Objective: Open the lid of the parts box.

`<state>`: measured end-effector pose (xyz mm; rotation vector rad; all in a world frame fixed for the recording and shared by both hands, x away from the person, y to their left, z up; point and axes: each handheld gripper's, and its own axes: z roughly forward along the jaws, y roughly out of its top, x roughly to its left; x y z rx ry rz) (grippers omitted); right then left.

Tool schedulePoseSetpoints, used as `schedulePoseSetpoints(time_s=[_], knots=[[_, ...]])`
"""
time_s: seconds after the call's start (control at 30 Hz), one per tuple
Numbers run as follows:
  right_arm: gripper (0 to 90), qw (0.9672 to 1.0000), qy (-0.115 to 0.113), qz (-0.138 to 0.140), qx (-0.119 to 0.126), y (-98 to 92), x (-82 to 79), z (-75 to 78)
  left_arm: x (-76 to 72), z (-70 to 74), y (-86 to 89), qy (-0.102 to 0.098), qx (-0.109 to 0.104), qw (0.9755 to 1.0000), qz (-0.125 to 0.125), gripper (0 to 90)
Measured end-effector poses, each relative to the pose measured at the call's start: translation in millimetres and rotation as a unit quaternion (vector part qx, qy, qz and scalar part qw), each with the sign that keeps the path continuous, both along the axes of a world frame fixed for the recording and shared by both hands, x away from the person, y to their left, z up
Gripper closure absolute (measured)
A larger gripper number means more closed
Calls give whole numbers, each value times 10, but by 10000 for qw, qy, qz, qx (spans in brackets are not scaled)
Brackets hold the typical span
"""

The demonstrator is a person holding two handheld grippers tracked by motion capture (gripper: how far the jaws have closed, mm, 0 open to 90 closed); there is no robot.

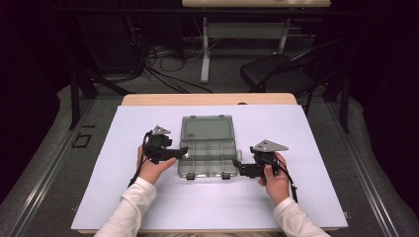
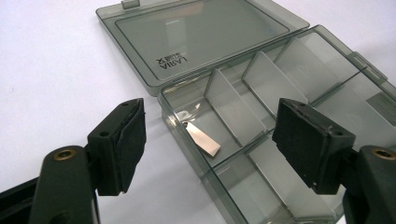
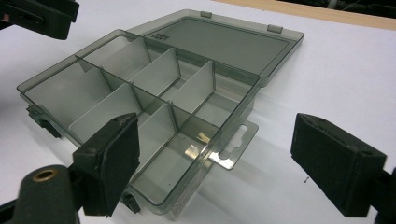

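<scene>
- Left gripper (image 1: 184, 151): its jaws stand apart with nothing between the pads, poised just over the left edge of the organiser box (image 1: 209, 170), near the hinge end.
- Metal strip (image 2: 202, 140): in the left gripper view a small flat silvery piece lies loose in the box's corner compartment, directly ahead of the open jaws and a little below them. Its long axis runs on a slant across that compartment, one end up against the corner wall, the other pointing toward the box's middle. Whether it lies flat or leans on the wall is hard to tell through the tinted plastic.
- Box: it sits mid-table on the white mat (image 1: 123, 197), lid (image 1: 206, 128) folded flat away from the person, long side running left to right (dividers standing upright inside).
- Right gripper (image 1: 238, 168): jaws apart, empty, just off the box's right near corner beside the hang tab (image 3: 232, 149).
- Judgement: the left hand (image 1: 153, 169) is the nearer to the strip, so any next pick there would likely call for turning the jaws across its narrow width.
</scene>
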<state>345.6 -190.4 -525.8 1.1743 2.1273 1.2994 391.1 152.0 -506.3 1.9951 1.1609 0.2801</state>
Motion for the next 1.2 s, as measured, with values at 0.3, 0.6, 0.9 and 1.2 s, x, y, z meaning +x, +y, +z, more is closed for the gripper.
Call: schedulePoseSetpoints(time_s=[0.3, 0.6, 0.9, 1.2], knots=[[151, 10000, 5, -11, -6, -4, 2, -1, -106, -63, -72, 17, 99, 9998, -180, 255], [151, 10000, -19, -1, 8, -14, 5, 6, -142, -195, -93, 121, 229, 9995, -200, 257], [151, 10000, -9, -5, 23, -18, 5, 7, -143, -338, -139, 282, 386, 9985, -271, 268], [151, 10000, -2, -1, -1, -24, 12, 2, -124, -436, -144, 361, 487, 9977, -296, 301]])
